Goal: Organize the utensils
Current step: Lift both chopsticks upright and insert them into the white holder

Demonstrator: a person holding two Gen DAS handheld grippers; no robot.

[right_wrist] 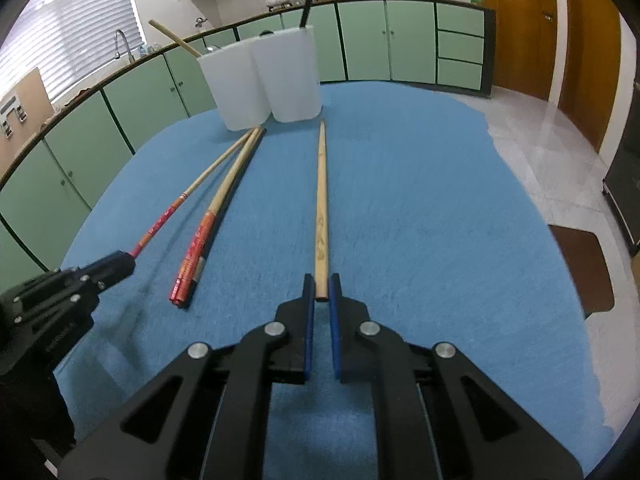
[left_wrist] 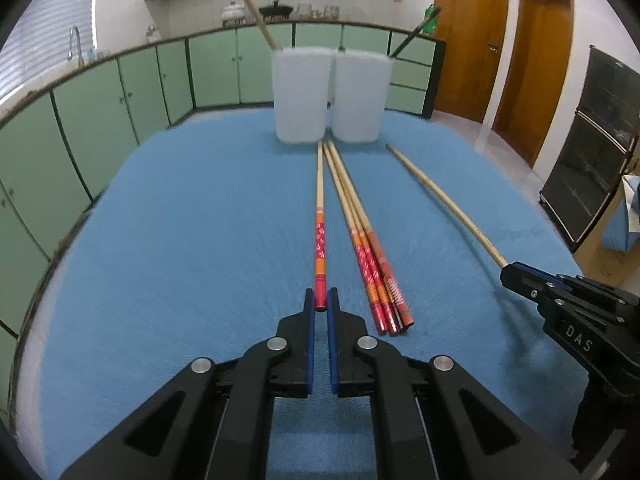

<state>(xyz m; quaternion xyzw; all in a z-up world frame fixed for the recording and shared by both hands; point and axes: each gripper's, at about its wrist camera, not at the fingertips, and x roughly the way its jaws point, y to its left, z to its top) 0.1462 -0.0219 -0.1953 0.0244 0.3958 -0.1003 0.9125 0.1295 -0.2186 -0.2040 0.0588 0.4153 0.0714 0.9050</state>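
On the blue cloth [left_wrist: 180, 240] lie several chopsticks. My left gripper [left_wrist: 321, 300] is shut on the red end of a single red-handled chopstick [left_wrist: 320, 216], which points toward two white cups [left_wrist: 300, 96]. Beside it lies a bundle of red-handled chopsticks [left_wrist: 372, 264]. My right gripper [right_wrist: 321, 286] is shut on the thick end of a plain wooden chopstick [right_wrist: 321, 200]. In the left wrist view that plain chopstick [left_wrist: 444, 204] runs into the right gripper [left_wrist: 510, 274]. The left cup holds a wooden stick [left_wrist: 256, 16], the right cup [left_wrist: 360, 96] a dark one [left_wrist: 416, 32].
Green cabinets [left_wrist: 120, 96] curve around the far side of the table, with a sink tap [left_wrist: 74, 42] at left. Wooden doors [left_wrist: 532, 68] and a dark oven [left_wrist: 592, 144] stand at right. Tiled floor [right_wrist: 540, 152] shows past the cloth's right edge.
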